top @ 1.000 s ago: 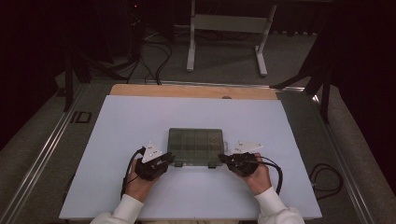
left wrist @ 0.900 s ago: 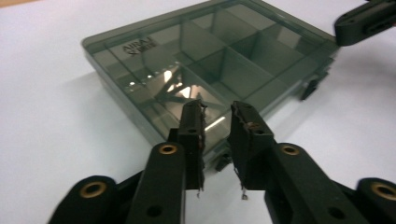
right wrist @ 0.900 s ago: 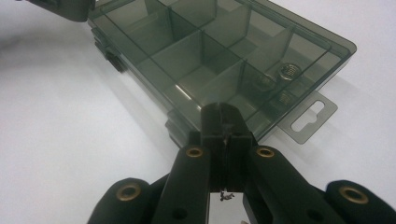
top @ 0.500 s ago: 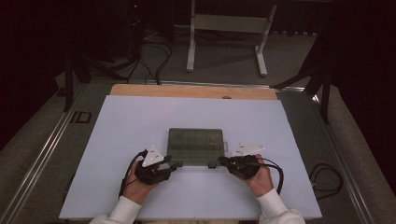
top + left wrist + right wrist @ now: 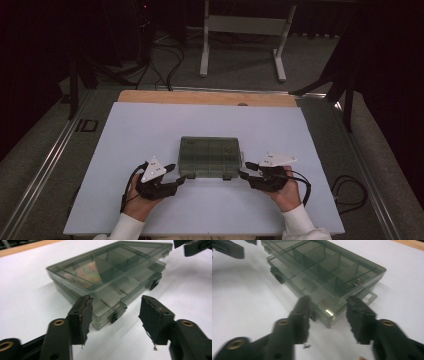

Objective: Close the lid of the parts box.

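A smoky, see-through plastic organiser box (image 5: pixel 210 157) with a closed lid is lying flat on a white counter (image 5: pixel 150 125), a little nearer the counter's near edge than its far edge and about midway between the left and right edges. A person in white sleeves is sitting at the near edge, holding a set of black tongs in each hand. The left tongs (image 5: pixel 176 179) are pointing at the box's near left corner, and the right tongs (image 5: pixel 243 171) are pointing at its near right corner. Both sets of tongs have just been opening, and their jaws are now standing apart, pressing on nothing. In the left gripper view, the jaws are framing a small dark latch (image 5: pixel 114 317) on the box's front wall without touching it. In the right gripper view, the box's corner is sitting just beyond the parted jaws, and dividers are showing through the lid (image 5: pixel 322 267).
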The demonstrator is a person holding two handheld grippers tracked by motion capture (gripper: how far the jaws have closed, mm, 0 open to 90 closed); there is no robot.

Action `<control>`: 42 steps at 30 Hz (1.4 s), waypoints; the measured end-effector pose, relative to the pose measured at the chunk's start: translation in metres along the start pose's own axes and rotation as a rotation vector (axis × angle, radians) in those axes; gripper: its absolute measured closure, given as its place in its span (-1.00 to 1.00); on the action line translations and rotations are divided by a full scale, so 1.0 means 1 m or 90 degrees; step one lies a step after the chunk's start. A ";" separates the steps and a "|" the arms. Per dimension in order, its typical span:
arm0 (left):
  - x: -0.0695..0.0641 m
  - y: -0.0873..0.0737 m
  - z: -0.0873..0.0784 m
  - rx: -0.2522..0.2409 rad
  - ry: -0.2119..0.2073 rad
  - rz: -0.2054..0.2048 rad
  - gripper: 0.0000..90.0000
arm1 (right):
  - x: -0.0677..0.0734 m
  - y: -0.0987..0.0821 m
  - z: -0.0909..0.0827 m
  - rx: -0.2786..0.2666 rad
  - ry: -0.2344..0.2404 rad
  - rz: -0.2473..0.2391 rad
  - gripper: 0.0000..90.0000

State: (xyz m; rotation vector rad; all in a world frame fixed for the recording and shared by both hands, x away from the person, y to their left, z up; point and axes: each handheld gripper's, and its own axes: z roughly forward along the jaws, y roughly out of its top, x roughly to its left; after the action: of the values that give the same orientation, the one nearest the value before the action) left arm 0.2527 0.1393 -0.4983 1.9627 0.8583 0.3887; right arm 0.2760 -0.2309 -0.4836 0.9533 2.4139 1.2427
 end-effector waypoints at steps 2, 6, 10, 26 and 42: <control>0.002 0.000 -0.006 -0.010 0.007 -0.003 -0.15 | -0.002 0.000 -0.002 -0.001 0.004 0.011 0.00; 0.006 -0.001 -0.015 -0.018 0.023 -0.013 -0.33 | -0.007 -0.002 -0.005 -0.009 0.021 0.029 -0.19; 0.011 -0.002 -0.025 -0.020 0.049 -0.024 -0.49 | -0.011 -0.004 -0.010 -0.018 0.034 0.036 -0.33; 0.030 -0.013 -0.060 -0.067 0.130 -0.043 -0.86 | -0.021 -0.029 -0.030 -0.048 -0.072 0.043 -0.67; 0.041 -0.031 -0.074 -0.072 0.179 -0.041 -0.87 | -0.023 -0.058 -0.044 -0.071 -0.119 0.074 -0.76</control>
State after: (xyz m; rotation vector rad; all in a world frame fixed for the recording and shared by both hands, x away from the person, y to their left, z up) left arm 0.2260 0.2250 -0.4894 1.7964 1.0513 0.6722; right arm 0.2463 -0.2980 -0.5044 1.1361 2.1510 1.2518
